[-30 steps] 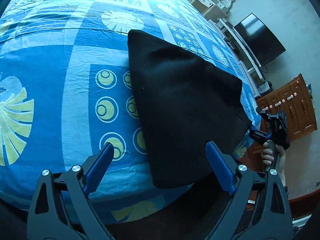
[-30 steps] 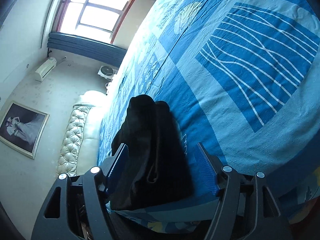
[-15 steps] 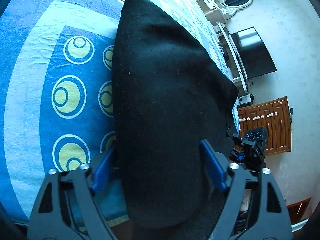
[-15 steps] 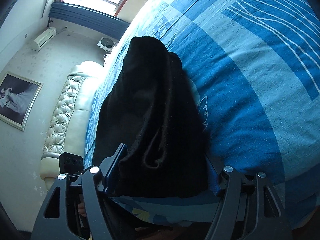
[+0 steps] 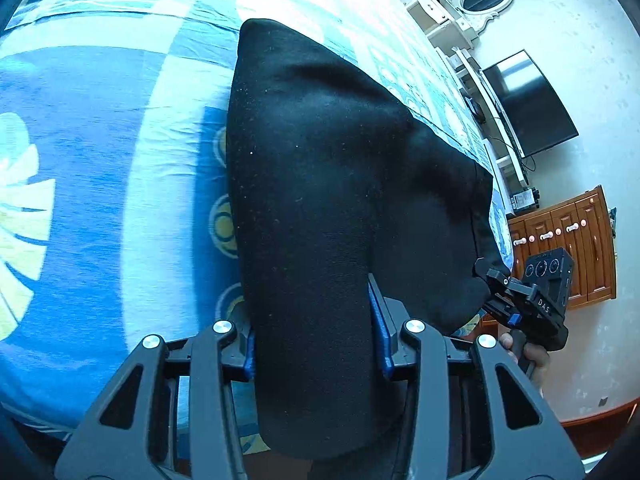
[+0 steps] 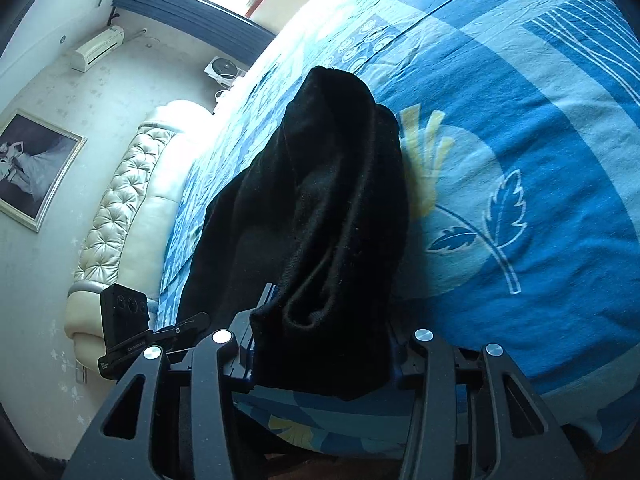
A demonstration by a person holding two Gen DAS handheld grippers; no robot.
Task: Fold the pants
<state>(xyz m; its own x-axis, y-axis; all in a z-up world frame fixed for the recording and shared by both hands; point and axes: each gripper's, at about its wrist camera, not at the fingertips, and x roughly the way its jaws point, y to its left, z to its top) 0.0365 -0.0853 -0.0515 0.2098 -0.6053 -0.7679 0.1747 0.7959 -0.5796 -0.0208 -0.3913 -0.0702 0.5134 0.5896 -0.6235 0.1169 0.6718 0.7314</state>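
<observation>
Pants: one black pair, lying on the blue patterned bedspread at the bed's near edge. Two grippers. The left gripper has just been closing, blue pads against the cloth; the right gripper likewise pinches a bunched end. Open bedspread spreads from 9 to 12 o'clock. The right pads are hidden by fabric; a hand shows partly at 4 o'clock.

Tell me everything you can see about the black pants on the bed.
The black pants look like soft knit fabric, lying folded and bunched on the blue patterned bedspread at the bed's near edge. The left gripper and the right gripper have each just been closing, fingers on either side of a near end.
</observation>
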